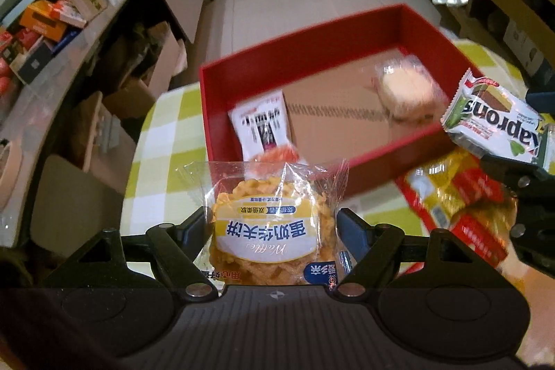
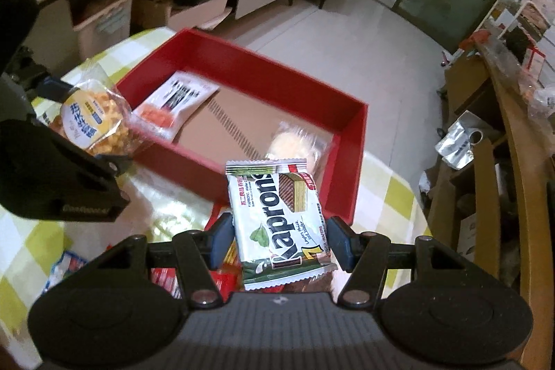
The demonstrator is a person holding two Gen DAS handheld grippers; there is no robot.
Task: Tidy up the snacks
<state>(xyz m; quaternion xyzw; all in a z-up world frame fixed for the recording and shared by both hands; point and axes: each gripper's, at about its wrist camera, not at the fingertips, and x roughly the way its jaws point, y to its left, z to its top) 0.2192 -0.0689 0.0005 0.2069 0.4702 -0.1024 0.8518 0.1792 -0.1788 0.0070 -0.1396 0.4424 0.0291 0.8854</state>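
Holding a clear-wrapped yellow waffle packet (image 1: pixel 267 231), the left gripper (image 1: pixel 274 227) is clamped; the right gripper (image 2: pixel 277 240) clamps a white wafer packet (image 2: pixel 277 221). Ahead, the red cardboard box (image 1: pixel 347 23) holds two snacks; several remain below on the counter (image 1: pixel 163 141).

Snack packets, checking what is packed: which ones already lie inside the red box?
Two: the white packet with black print in one corner and the clear-wrapped pale bun opposite. The waffle packet and white-green Kaprons wafer packet are gripper-held outside.

"Kaprons" on wafer pack (image 2: pixel 281 224)
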